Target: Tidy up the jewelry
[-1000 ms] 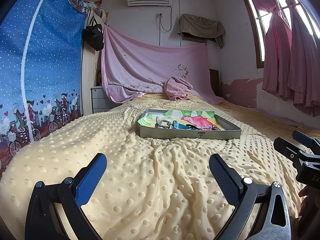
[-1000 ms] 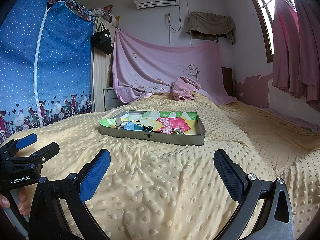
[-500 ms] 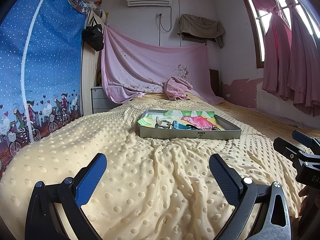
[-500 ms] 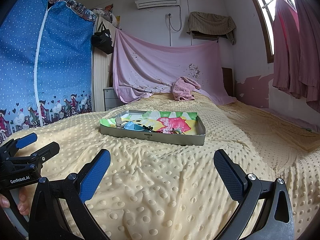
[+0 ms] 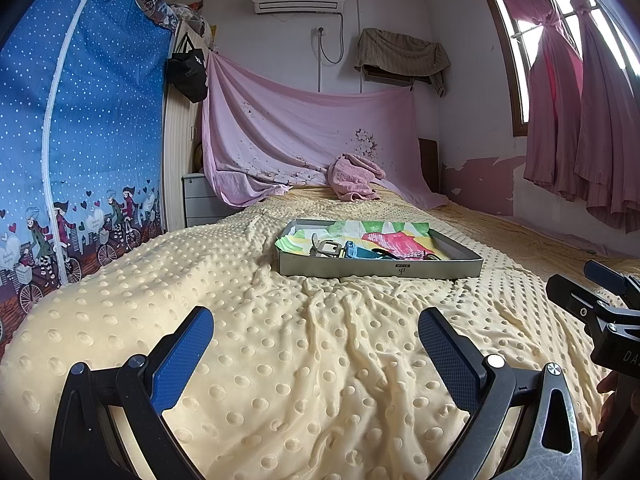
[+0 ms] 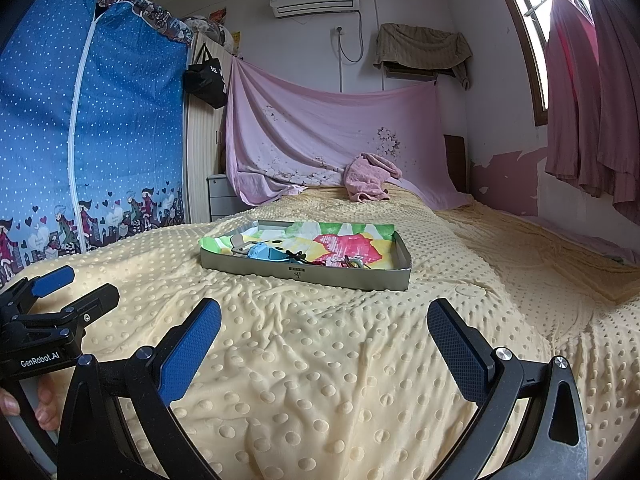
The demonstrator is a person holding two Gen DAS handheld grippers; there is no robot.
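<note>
A shallow grey metal tray [image 5: 380,269] [image 6: 304,274] lies on the yellow dotted blanket, lined with a colourful sheet. Inside it I see a blue watch strap [image 5: 358,251] [image 6: 266,253], a silver buckle piece [image 5: 326,248] and small dark and red jewelry bits [image 6: 352,262], too small to make out. My left gripper [image 5: 314,340] hovers open over the blanket well short of the tray, nothing between its blue pads. My right gripper [image 6: 324,332] is likewise open and empty, the same distance back. Each gripper shows at the edge of the other's view.
The yellow blanket [image 5: 280,340] covers the whole bed. A pink towel [image 5: 354,178] lies at the far end under a hanging pink sheet. A blue dotted wardrobe [image 5: 72,140] stands on the left, pink curtains [image 5: 580,120] on the right.
</note>
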